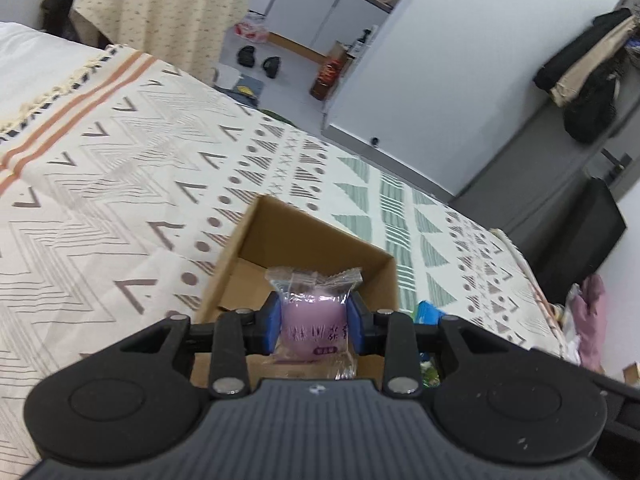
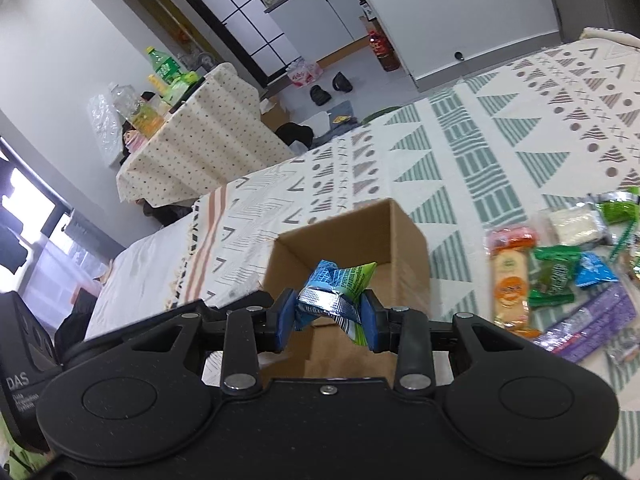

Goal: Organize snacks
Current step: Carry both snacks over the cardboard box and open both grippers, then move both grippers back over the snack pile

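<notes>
Left claw (image 1: 316, 322) clamps purple snack (image 1: 312, 320) — label unreadable; right claw (image 2: 330, 316) clamps blue-green packet (image 2: 336, 290).

Soft, even daylight from a bright window (image 2: 24, 200); shadows faint, edges bent by fisheye, slightly blurred.

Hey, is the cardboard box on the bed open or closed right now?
Open. In both wrist views the cardboard box shows its bare inner walls with no flap over the top; the left view also shows its floor.
</notes>
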A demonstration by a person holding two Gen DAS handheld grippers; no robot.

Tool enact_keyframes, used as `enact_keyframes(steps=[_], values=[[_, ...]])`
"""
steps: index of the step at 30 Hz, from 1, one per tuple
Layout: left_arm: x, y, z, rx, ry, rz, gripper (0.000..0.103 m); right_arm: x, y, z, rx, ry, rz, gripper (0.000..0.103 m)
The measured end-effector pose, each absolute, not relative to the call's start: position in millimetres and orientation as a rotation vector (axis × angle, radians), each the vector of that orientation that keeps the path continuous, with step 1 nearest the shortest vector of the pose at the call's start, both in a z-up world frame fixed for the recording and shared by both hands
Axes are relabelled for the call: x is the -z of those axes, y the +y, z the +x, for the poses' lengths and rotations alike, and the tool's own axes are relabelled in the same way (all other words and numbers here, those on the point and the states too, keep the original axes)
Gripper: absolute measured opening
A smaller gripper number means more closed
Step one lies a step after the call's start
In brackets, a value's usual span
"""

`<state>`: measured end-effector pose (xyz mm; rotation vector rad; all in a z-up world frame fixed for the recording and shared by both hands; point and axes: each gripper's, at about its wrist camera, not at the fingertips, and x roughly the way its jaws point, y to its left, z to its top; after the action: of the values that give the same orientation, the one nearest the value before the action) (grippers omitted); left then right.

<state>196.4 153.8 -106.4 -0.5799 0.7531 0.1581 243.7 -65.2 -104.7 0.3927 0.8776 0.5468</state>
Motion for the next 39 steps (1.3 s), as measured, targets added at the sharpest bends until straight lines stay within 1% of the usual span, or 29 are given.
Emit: enact_keyframes(steps=[1, 3, 4, 5, 7, 8, 9, 11, 14, 19, 20, 27, 39], values=[[106.3, 155.4, 195.6, -0.158, 0.747, -0.588, 0.036, 103.9, -62.7, 244.2, -0.56, 0.869, 0.394, 0.04], [106.9, 159.0, 196.3, -0.162, 0.749, -0.606, 0.043, 100.6, -59.6, 244.3, -0.562, 0.846, 0.388, 0.056], [106.6, 159.7, 196.0, -0.171, 0.749, -0.611, 0.054, 99.8, -60.2, 244.4, -0.55, 0.843, 0.386, 0.068], [106.5, 159.7, 195.5, -0.178, 0.75, -0.613, 0.065, 99.3, -62.9, 243.5, -0.537, 0.838, 0.388, 0.076], [106.0, 159.3, 195.3, -0.187, 0.751, -0.616, 0.076, 99.3, -68.7, 242.2, -0.526, 0.831, 0.392, 0.081], [106.1, 158.8, 195.4, -0.188, 0.753, -0.62, 0.08, 100.1, -72.9, 242.0, -0.516, 0.835, 0.395, 0.081], [106.0, 158.0, 195.6, -0.191, 0.759, -0.623, 0.082, 100.7, -76.4, 242.3, -0.507, 0.841, 0.398, 0.082], [105.8, 154.1, 196.4, -0.194, 0.78, -0.624, 0.086, 101.7, -84.8, 241.0, -0.478, 0.846, 0.402, 0.089], [107.5, 145.2, 198.5, -0.195, 0.834, -0.636, 0.088, 102.2, -98.2, 235.2, -0.435, 0.836, 0.394, 0.097], [106.2, 124.8, 196.9, -0.178, 0.834, -0.572, 0.089, 102.4, -122.1, 225.1, -0.382, 0.822, 0.366, 0.102], [105.5, 120.4, 196.7, -0.174, 0.832, -0.557, 0.091, 102.4, -126.2, 224.9, -0.372, 0.823, 0.366, 0.103], [99.9, 90.7, 194.6, -0.123, 0.818, -0.505, 0.103, 100.3, -164.9, 216.1, -0.313, 0.816, 0.351, 0.103], [96.9, 51.1, 194.0, 0.003, 0.849, -0.496, 0.103, 88.3, -216.8, 207.2, -0.293, 0.799, 0.268, 0.103]])
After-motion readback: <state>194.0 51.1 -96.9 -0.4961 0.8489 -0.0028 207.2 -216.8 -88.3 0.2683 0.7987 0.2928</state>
